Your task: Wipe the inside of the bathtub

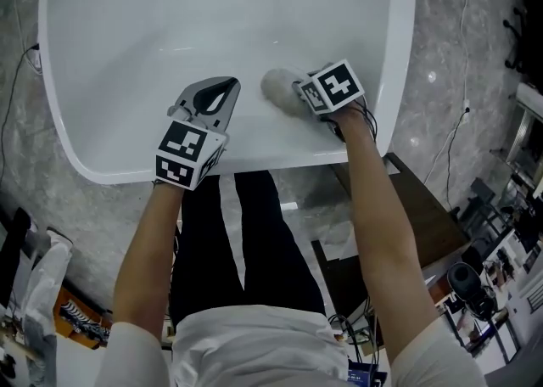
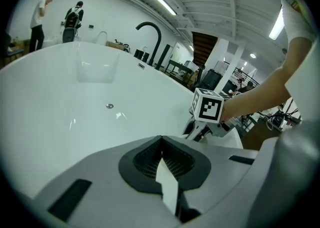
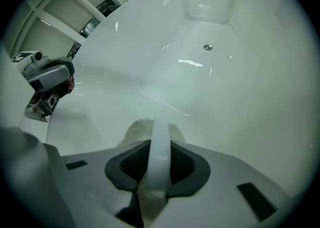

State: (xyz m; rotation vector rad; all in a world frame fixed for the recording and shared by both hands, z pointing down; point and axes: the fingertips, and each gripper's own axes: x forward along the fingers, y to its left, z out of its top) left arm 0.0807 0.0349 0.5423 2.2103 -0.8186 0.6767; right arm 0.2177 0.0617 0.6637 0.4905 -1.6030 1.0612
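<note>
Left gripper [image 1: 222,93], shut and empty, sat at the bathtub's [image 1: 102,171] near rim; right gripper [image 1: 297,93] clamped the pad's [image 1: 276,88] strap [image 3: 159,152], pad ahead on the bathtub's inner wall.

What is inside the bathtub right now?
Inside the bathtub: a pale fluffy scrubber, clamped by the right gripper, against the near wall, plus a round metal fitting. The surface under the scrubber is covered.
</note>
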